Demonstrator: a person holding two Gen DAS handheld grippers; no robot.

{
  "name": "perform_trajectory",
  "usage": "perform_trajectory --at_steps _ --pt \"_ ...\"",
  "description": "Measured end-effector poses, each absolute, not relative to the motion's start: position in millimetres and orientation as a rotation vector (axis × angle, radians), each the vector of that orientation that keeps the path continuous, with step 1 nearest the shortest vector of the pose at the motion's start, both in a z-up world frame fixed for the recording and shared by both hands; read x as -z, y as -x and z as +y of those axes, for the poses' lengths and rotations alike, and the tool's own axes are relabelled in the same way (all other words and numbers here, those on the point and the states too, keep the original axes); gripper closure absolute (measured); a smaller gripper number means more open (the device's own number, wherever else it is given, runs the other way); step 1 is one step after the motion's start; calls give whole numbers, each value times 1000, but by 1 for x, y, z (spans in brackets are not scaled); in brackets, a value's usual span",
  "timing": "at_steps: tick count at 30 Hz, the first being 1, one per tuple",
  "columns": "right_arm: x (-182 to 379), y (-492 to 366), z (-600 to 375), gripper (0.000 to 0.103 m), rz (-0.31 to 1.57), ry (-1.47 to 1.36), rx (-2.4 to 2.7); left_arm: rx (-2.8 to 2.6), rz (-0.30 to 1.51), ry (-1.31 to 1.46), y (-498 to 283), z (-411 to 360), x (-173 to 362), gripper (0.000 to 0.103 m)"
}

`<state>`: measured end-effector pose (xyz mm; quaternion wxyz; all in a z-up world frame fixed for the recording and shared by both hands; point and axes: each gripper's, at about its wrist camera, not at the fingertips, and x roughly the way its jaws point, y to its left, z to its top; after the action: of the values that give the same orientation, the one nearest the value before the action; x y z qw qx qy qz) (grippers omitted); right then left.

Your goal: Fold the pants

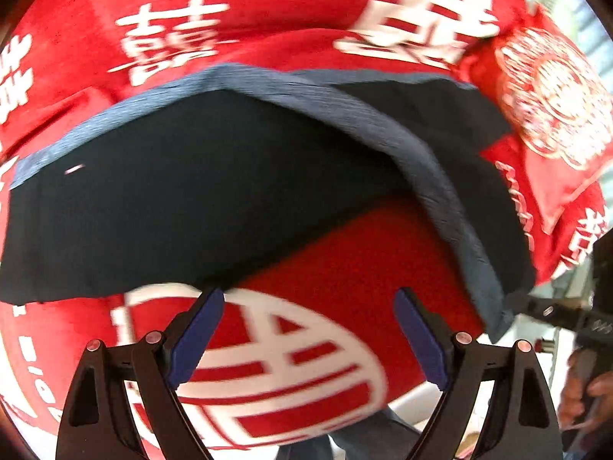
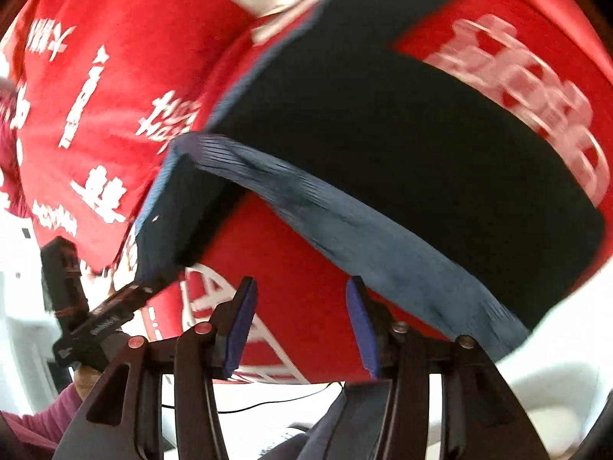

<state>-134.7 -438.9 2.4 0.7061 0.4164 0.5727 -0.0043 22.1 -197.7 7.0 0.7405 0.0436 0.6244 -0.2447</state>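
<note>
Both wide-spread, empty grippers, left (image 1: 308,339) and right (image 2: 300,326), hover over dark ribbed-waist pants (image 1: 191,191) on red printed bedding (image 1: 249,4).

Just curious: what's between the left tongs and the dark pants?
In the left wrist view, only red bedspread with white lettering lies between the open left tongs and the pants.

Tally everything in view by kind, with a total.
Pants: 1, dark navy
Red bedspread: 1
Red pillow: 1
Tools: 2, left tool and right tool, both open
Total: 5
</note>
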Motion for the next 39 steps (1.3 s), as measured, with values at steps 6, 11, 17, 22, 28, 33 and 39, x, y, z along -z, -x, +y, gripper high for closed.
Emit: perform_trajectory --at_steps 6,11,17,22,28,33,39 --pt "16 195 -475 46 1296 -956 147 589 1428 -6 -19 -243 8 12" --pt "39 234 -512 46 1304 -1052 205 586 1463 45 -26 -285 33 12" --pt "80 248 -530 45 1278 -1213 69 583 1446 61 -27 -304 46 3" --pt "105 247 -531 73 1259 -1334 -39 562 1444 -13 -23 -317 50 4" --pt "64 230 -544 88 1178 -1359 -83 621 1474 8 -32 -332 37 64" --pt "17 190 -578 88 1082 -1300 -115 625 1415 48 -55 -347 4 64" --pt "-26 104 -637 88 981 -1205 -154 616 1328 75 -108 -374 -22 64"
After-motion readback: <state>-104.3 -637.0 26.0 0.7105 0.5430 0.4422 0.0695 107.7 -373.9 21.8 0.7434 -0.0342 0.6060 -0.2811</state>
